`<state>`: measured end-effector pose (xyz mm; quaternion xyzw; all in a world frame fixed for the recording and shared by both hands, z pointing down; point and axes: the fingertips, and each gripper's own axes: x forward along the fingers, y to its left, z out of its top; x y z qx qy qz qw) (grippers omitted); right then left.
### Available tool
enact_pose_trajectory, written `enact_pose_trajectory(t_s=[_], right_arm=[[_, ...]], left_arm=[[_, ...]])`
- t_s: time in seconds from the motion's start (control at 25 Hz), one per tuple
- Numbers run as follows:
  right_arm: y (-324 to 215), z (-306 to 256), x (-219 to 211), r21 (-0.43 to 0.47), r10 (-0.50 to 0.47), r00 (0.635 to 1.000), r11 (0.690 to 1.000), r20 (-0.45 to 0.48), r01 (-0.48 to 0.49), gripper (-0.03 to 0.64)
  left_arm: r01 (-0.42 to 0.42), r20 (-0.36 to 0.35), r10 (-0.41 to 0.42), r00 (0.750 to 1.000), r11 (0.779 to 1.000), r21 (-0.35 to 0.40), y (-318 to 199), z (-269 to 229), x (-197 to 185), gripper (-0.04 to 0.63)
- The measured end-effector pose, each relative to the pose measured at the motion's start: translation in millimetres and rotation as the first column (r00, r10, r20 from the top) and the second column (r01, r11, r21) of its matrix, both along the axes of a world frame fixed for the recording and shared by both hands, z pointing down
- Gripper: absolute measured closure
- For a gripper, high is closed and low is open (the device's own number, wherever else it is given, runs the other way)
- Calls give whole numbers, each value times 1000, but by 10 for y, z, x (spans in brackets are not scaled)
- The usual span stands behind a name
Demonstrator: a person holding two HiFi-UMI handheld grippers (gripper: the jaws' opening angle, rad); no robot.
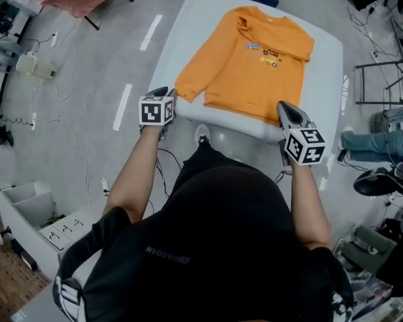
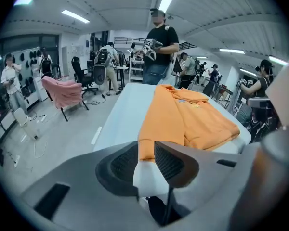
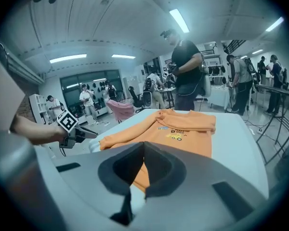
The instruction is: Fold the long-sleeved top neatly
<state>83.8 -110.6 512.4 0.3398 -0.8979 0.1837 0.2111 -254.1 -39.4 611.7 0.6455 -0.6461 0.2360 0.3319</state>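
**A:** What is on the left?

**B:** The left tongs [image 1: 164,94] sit at the near left corner of a white table [image 1: 188,19]. Their jaws are spread. An orange cuff [image 1: 186,89] lies just ahead of the gap and is not pinched.

**A:** Where is the top?

**B:** The orange long-sleeved top [image 1: 252,62] lies flat on the table, print up, with its neck at the far end. One sleeve [image 1: 275,35] is folded across the chest. The other runs loose down to that cuff.

**A:** And on the right?

**B:** The right tongs [image 1: 283,109] are pressed together above the hem [image 1: 242,109], with no cloth visibly caught.

**A:** Which step is this?

**B:** Probably folding in the loose sleeve. The left jaws would need to close on the cuff, then carry it across the chest without bunching it.
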Motion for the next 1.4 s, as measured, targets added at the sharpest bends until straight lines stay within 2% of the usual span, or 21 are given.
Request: enact_pose_trajectory(t_s=[0.16, 0.4, 0.52, 0.68, 0.8, 0.88, 0.96, 1.12, 1.4], right_arm=[[54, 13, 60, -7, 2, 1000, 1000, -6, -2, 612], [-9, 26, 84, -15, 10, 1000, 1000, -15, -11, 612], [-16, 60, 91, -19, 15, 1000, 1000, -18, -15, 612], [-63, 87, 42, -22, 14, 1000, 1000, -19, -14, 612], [-70, 95, 12, -22, 13, 1000, 1000, -16, -13, 612], [-69, 103, -2, -24, 13, 1000, 1000, -15, -14, 612], [-85, 118, -17, -27, 15, 1000, 1000, -15, -15, 612], [-158, 106, -49, -24, 27, 1000, 999, -11, -27, 612], [-362, 95, -202, -17, 32, 999, 999, -11, -32, 612]], left_arm=[[10, 6, -10, 1000, 999, -36, 44, 139, 35, 489], [113, -95, -119, 988, 992, -58, -98, 306, -56, 457], [120, -123, -126, 984, 991, -59, -128, 354, -17, 456], [100, -107, -108, 988, 992, -79, -149, 449, -1, 456], [90, -64, -96, 993, 992, -91, -141, 479, -19, 460], [87, -53, -91, 994, 992, -88, -130, 475, -36, 483], [93, -68, -99, 993, 992, -83, -115, 479, -64, 540], [124, -93, -128, 987, 991, -49, -137, 375, -228, 565], [160, -89, -152, 984, 983, 92, -494, -276, -852, 568]])
